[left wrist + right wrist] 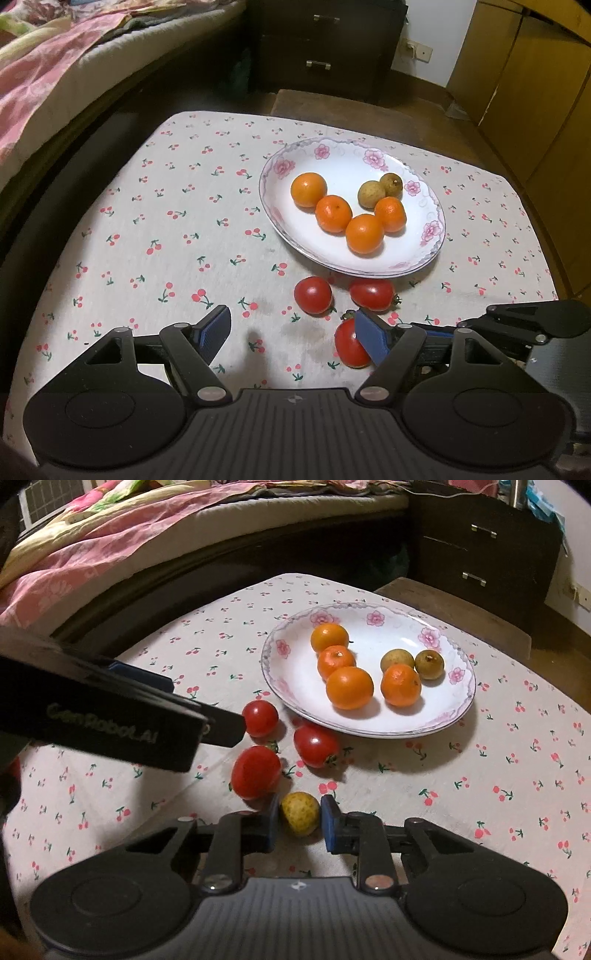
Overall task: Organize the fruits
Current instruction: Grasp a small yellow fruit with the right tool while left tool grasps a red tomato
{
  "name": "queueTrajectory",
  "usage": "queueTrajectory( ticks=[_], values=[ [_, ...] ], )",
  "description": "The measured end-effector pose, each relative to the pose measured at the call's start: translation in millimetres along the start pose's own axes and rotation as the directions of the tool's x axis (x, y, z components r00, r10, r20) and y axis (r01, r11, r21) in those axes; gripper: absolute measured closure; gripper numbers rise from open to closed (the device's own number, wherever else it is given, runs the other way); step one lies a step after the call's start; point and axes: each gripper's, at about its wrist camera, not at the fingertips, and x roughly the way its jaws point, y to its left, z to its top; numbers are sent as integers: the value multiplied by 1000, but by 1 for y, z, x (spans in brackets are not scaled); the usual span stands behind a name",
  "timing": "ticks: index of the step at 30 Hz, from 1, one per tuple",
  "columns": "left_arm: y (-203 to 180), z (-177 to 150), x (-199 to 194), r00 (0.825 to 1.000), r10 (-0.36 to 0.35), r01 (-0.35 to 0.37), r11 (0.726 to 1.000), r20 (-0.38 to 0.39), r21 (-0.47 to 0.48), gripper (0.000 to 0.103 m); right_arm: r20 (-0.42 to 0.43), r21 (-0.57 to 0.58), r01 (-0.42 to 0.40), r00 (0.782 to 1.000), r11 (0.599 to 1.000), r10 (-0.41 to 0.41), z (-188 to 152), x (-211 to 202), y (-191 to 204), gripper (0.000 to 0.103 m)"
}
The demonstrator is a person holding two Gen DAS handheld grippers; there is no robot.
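Observation:
A white floral plate (428, 192) (458, 701) holds several oranges (334, 213) (349, 687) and two brownish longans (371, 195) (429, 664). Three red tomatoes (313, 294) (255, 771) lie on the cloth in front of it. My left gripper (295, 332) is open and empty; its right finger (373, 339) covers part of the nearest tomato (349, 347). My right gripper (298, 819) has its pads on both sides of a yellow longan (300, 813) resting on the cloth. The left gripper's body shows in the right wrist view (110, 716).
The table wears a cherry-print cloth (166, 229) (517, 775). A bed with pink bedding (37, 74) (92, 554) lies to the left. A dark drawer unit (325, 48) (480, 554) stands behind. A wooden stool (314, 103) sits beyond the table's far edge.

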Motion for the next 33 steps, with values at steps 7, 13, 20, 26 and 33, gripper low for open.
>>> queueTrajectory(
  ticks=[7,13,20,26,33],
  values=[
    [-8,-5,9,1000,-10,10,1000,-30,5,24,9,46,20,1000,999,-20,-5,-17,-18,73],
    [-13,-6,19,998,-34,33,999,-49,-26,24,19,89,32,999,996,-33,-9,-25,-32,73],
    [-31,-11,22,998,-37,38,999,-51,10,27,3,101,38,999,994,-39,-10,-23,-35,73],
    [-40,-10,28,997,-45,46,999,-64,21,40,-4,118,46,999,992,-46,-12,-23,-40,73],
    [-50,-12,32,998,-10,14,998,-66,59,65,-9,139,58,998,989,-57,-15,-25,-47,73]
  ],
)
